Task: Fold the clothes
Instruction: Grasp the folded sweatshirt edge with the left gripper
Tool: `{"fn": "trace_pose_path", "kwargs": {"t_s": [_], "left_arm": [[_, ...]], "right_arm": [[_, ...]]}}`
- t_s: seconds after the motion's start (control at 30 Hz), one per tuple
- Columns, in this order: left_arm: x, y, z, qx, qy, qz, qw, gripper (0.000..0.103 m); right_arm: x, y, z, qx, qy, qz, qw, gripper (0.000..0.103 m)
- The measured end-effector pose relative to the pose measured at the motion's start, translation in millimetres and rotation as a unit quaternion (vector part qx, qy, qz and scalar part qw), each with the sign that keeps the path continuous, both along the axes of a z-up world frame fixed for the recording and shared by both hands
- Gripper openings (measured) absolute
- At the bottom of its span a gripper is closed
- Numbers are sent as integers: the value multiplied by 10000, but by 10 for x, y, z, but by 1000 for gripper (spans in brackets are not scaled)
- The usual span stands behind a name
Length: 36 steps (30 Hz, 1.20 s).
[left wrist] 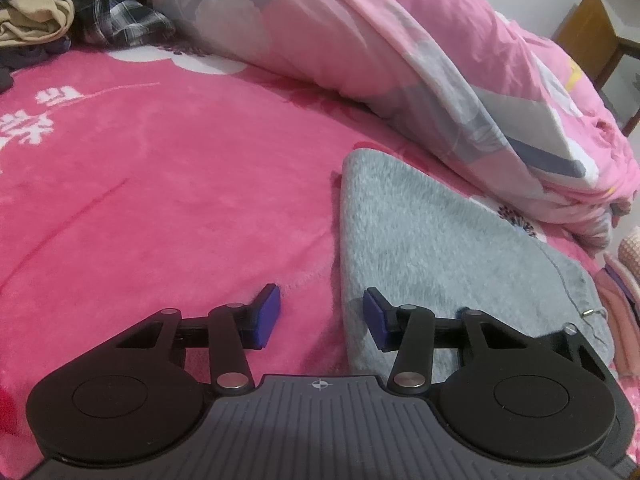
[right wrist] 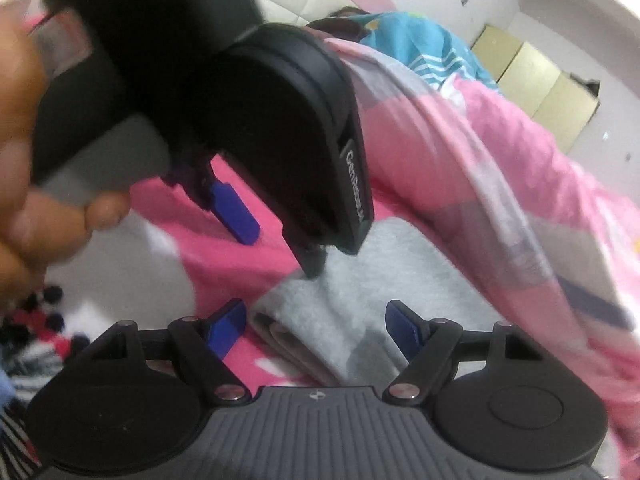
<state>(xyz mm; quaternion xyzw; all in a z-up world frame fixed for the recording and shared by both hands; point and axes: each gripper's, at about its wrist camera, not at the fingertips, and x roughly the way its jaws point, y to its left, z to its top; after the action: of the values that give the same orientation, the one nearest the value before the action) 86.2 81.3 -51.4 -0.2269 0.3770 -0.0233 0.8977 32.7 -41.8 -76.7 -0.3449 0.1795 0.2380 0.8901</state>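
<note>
Grey fleece garment [left wrist: 440, 248] lies folded on the pink blanket [left wrist: 180, 160], its far side close against the bunched pink-and-grey quilt [left wrist: 400, 60]. Left gripper [left wrist: 320, 316] stands partly open at the garment's near left edge; one blue pad rests over the fleece, the other over bare blanket, and nothing is pinched between them. Right gripper [right wrist: 314, 330] stands wide and empty, straddling the garment's layered near end. Judgement: the step in hand appears to be taking hold of an edge for a further fold or a lift; to do it well, each claw should go low enough to catch every layer at the edge, not the top ply alone, and both should hold before the cloth is moved, so the stack does not slide apart. The quilt beside the garment could be snagged if the fold swings that way. Right wrist view alone shows the stacked layers at the garment's end, the left gripper's body from outside, and the hand [right wrist: 24, 208] holding it. Left wrist view alone shows a pile of plaid and tan clothes [left wrist: 60, 12], well apart from the garment across the blanket.
</note>
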Motion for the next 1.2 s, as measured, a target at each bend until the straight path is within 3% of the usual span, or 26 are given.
{"fn": "trace_pose_path", "kwargs": {"t_s": [0.17, 0.33, 0.43, 0.57, 0.7, 0.83, 0.93, 1.1, 1.2], "left_arm": [[14, 15, -4, -50, 0, -20, 10000, 47], [42, 27, 7, -89, -8, -56, 9999, 47], [71, 14, 16, -89, 2, -65, 9999, 47], [100, 8, 44, -129, 1, -68, 9999, 48], [147, 38, 73, -286, -26, -81, 9996, 49], [293, 94, 82, -744, 27, -133, 9971, 49], [483, 42, 84, -818, 90, -336, 9960, 49], [797, -93, 60, -694, 143, -568, 9959, 47], [925, -193, 41, -346, 161, -696, 9968, 42]], "right_arm": [[-72, 34, -28, -448, -320, -38, 9985, 78], [-162, 103, -76, -1011, -649, 70, 9927, 69], [-150, 164, -114, -1196, -678, 129, 9904, 57], [-80, 269, -215, -1383, -757, 138, 9874, 31], [-90, 237, -207, -1217, -865, 81, 9888, 19], [-92, 147, -95, -773, -877, -59, 9931, 17], [-92, 115, -55, -568, -844, -108, 9948, 16], [-112, 82, -13, -393, -825, -121, 9957, 16], [-140, 96, 16, -320, -839, -115, 9959, 16]]}}
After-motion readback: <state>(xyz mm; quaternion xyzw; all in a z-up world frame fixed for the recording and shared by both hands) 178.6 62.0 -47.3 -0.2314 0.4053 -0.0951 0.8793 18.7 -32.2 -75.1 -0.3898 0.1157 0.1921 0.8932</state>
